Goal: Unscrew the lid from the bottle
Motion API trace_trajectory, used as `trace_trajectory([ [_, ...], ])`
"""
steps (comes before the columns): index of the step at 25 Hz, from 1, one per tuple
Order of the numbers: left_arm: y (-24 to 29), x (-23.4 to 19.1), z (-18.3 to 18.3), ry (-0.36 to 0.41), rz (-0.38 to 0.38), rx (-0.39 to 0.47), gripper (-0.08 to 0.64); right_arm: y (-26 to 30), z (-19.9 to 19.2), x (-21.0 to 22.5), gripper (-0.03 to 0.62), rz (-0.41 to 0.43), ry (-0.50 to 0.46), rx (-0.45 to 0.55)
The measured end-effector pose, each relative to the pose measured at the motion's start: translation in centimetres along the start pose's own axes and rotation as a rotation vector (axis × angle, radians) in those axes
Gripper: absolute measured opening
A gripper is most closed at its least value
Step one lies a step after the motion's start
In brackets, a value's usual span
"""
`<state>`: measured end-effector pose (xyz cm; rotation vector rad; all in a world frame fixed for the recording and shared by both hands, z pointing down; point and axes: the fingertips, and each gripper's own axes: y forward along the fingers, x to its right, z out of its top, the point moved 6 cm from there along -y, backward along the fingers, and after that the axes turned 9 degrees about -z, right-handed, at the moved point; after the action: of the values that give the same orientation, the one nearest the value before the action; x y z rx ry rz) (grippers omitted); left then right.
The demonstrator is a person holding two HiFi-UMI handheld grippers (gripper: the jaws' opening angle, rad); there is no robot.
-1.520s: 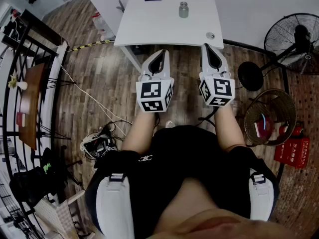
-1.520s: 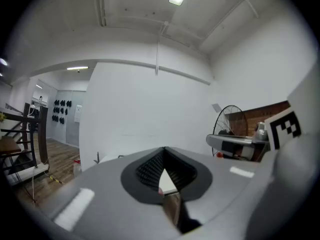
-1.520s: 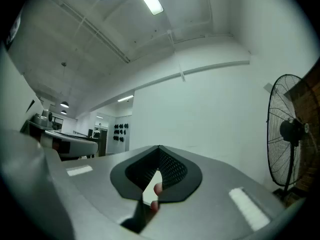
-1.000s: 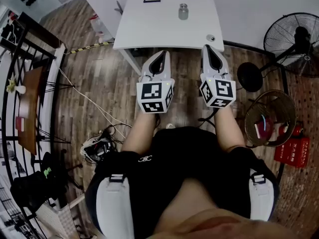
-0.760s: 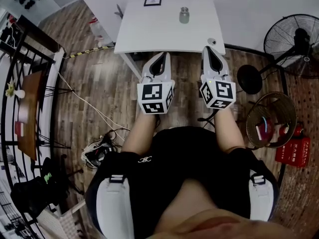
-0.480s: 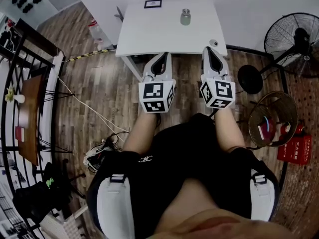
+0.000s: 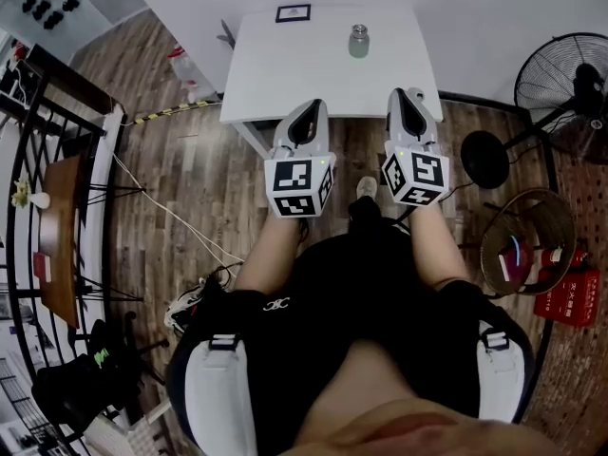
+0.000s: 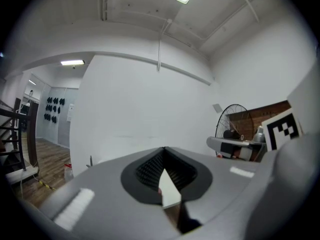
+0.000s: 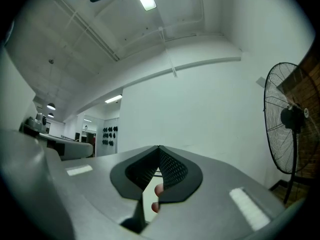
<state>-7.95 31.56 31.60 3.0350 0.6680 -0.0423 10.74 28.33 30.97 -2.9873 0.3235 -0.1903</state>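
Note:
A small grey bottle [image 7: 358,41] with a metal lid stands upright at the far side of the white table [image 7: 285,65]. It is out of sight in both gripper views. My left gripper [image 7: 311,105] is shut and empty, its tip at the table's near edge, well short of the bottle. In the left gripper view its jaws [image 8: 164,149] meet with nothing between them. My right gripper [image 7: 400,92] is also shut and empty, over the table's near right corner. Its jaws [image 9: 159,147] point at a bare white wall.
A small framed card [image 7: 293,13] lies at the table's far edge. A standing fan [image 7: 570,93], a wicker basket [image 7: 527,245] and a red box [image 7: 560,293] are on the right. Cables [image 7: 190,302] and a black railing [image 7: 57,160] are on the left.
Both grippers have moved forward together, from over the wooden floor to the table's near edge. The table and bottle sit closer in the head view. A foot now shows between the grippers.

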Motion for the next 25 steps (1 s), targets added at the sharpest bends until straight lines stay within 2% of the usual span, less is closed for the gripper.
trace_trajectory([
  [3,3.4,-1.3,-0.2,-0.008,-0.001,0.001,0.052,3.3,-0.8,0.9,0.000,-0.001,-0.030,0.008],
  [17,22.3,-7.9,0.1,-0.008,0.047,-0.046,0.052,22.9,-4.5,7.6,0.000,0.063,-0.004,-0.082],
  [25,29.1,-11.5,-0.9,-0.013,0.066,-0.092,0.052,30.9,-6.2,9.9,-0.002,0.117,0.011,-0.132],
])
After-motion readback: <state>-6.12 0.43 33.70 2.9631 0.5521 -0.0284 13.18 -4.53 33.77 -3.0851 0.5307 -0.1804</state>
